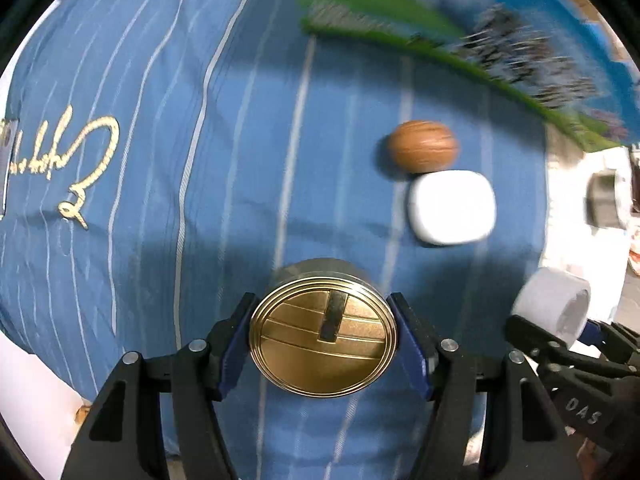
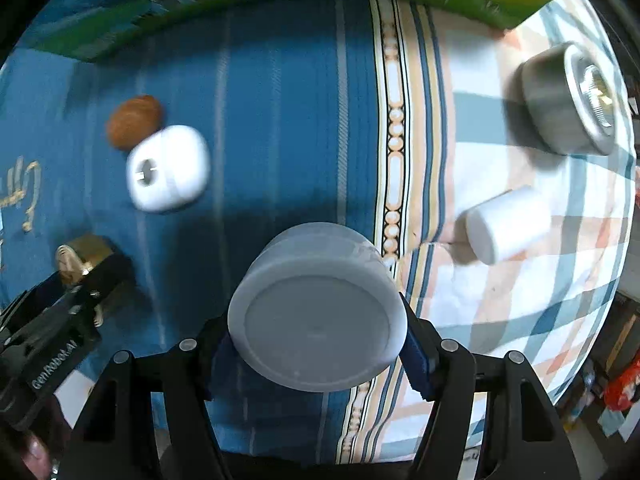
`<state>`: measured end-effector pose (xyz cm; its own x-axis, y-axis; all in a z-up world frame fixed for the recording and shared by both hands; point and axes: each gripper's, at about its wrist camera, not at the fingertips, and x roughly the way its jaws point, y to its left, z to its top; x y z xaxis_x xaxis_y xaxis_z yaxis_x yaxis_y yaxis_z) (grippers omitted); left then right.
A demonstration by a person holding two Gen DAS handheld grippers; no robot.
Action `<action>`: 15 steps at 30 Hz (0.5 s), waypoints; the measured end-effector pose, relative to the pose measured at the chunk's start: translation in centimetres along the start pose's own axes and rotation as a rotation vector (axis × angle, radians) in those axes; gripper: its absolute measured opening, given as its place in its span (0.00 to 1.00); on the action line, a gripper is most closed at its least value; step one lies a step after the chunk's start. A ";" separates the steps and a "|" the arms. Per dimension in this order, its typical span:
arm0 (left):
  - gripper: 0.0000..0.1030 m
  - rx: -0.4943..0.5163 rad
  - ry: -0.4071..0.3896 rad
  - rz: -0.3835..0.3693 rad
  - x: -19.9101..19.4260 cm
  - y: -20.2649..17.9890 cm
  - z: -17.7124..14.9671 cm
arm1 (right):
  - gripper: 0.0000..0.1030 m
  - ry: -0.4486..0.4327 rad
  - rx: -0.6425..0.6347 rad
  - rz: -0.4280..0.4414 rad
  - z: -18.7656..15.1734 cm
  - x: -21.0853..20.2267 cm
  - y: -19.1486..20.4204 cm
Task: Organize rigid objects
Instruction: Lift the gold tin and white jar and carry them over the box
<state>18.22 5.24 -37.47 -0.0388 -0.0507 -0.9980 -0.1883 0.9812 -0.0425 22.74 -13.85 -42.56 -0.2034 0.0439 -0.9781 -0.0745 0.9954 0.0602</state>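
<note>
Gold round tin [image 1: 323,338]: clamped between the jaws of the left gripper [image 1: 324,344], above the blue striped cloth [image 1: 200,160]. Grey cylinder [image 2: 318,312]: clamped in the right gripper [image 2: 318,344]. Brown nut [image 1: 423,146] and white rounded case [image 1: 452,207]: on the cloth, touching.

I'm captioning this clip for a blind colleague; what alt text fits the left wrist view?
The left gripper clamps a round gold tin by its sides above a blue striped cloth. Beyond it, a brown nut-shaped object sits next to a white rounded block on the cloth. At right, the right gripper holds a pale grey cylinder.
</note>
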 end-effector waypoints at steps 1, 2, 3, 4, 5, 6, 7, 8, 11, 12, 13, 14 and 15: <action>0.61 0.010 -0.019 -0.009 -1.0 -0.5 -0.3 | 0.68 -0.015 -0.009 0.002 -0.2 -0.7 0.1; 0.61 0.018 -0.034 -0.015 -1.9 -0.8 -0.5 | 0.68 -0.034 -0.019 0.005 -0.5 -1.7 0.1; 0.61 0.027 -0.056 -0.025 -3.0 -1.3 -0.8 | 0.68 -0.051 -0.027 0.009 -0.9 -2.4 0.3; 0.61 0.038 -0.078 -0.035 -4.2 -1.8 -1.0 | 0.68 -0.067 -0.035 0.014 -1.2 -3.3 0.3; 0.61 0.050 -0.105 -0.043 -5.7 -2.3 -1.2 | 0.68 -0.086 -0.041 0.019 -1.7 -4.3 0.3; 0.61 0.061 -0.128 -0.050 -6.9 -2.7 -1.3 | 0.68 -0.102 -0.046 0.023 -1.9 -5.2 0.1; 0.61 0.073 -0.151 -0.059 -8.1 -3.0 -1.4 | 0.68 -0.119 -0.049 0.028 -2.2 -6.2 0.0; 0.61 0.084 -0.171 -0.066 -9.3 -3.4 -1.4 | 0.68 -0.133 -0.048 0.036 -2.4 -7.1 -0.1; 0.61 0.112 -0.225 -0.085 -12.3 -4.1 -1.2 | 0.68 -0.180 -0.050 0.050 -2.8 -9.9 -0.7; 0.61 0.124 -0.242 -0.085 -13.4 -4.4 -1.2 | 0.68 -0.197 -0.052 0.051 -3.0 -10.9 -1.0; 0.61 0.134 -0.261 -0.093 -14.5 -4.7 -1.1 | 0.68 -0.208 -0.052 0.054 -3.4 -11.9 -1.5; 0.61 0.139 -0.274 -0.099 -15.3 -4.9 -0.9 | 0.68 -0.223 -0.051 0.058 -3.9 -12.5 -1.7; 0.61 0.146 -0.289 -0.103 -16.2 -5.2 -0.8 | 0.68 -0.237 -0.051 0.060 -3.9 -13.5 -2.2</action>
<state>19.05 0.77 -21.04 0.2572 -0.1160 -0.9594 -0.0337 0.9911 -0.1289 21.81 -16.93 -28.74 0.0250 0.1278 -0.9915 -0.1198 0.9850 0.1240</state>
